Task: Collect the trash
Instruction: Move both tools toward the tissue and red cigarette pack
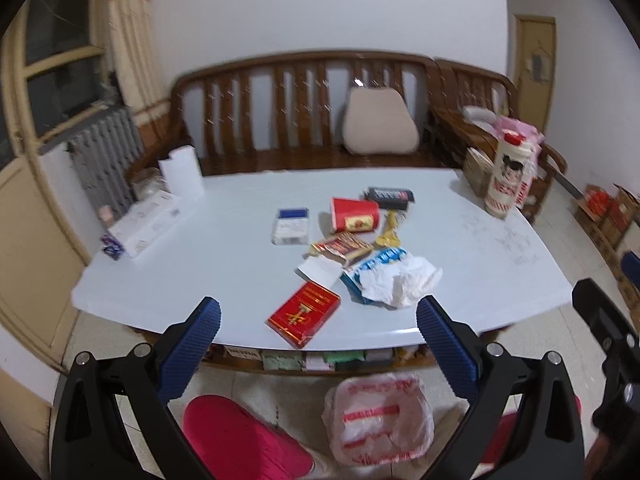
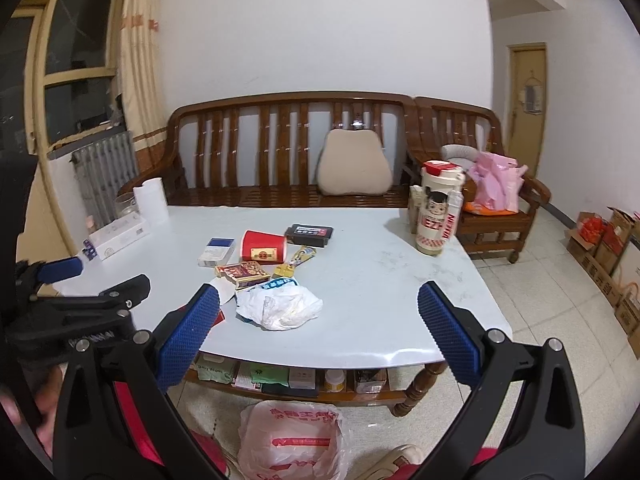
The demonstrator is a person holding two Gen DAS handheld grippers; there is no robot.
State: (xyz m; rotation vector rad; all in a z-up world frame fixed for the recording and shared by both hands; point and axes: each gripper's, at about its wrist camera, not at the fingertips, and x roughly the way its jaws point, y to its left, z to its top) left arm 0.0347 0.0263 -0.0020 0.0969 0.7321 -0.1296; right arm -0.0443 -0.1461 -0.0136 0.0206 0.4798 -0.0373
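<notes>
1. Left wrist view: the left gripper hangs over the near edge of the pale table, its blue-padded jaws spread wide with nothing between them. Right under the gap lies a red cigarette pack, fully visible only from this side.
2. Beyond that pack the litter sits clustered mid-table: a crumpled white tissue on a blue-and-white wrapper, a red-and-gold carton, a tipped red paper cup, a white-and-blue pack and a dark flat box.
3. Right wrist view: the right gripper is likewise spread apart and empty, held near the table's front edge, with the tissue just ahead of it.
4. From here the red pack is almost wholly hidden behind the left finger pad; a red sliver beside it is probably that pack.
5. Only this camera catches the left gripper from outside, at the far left.
6. Both views show a red-printed plastic bag open on the floor below the table.
7. A tall printed tub stands at the table's far right corner.
</notes>
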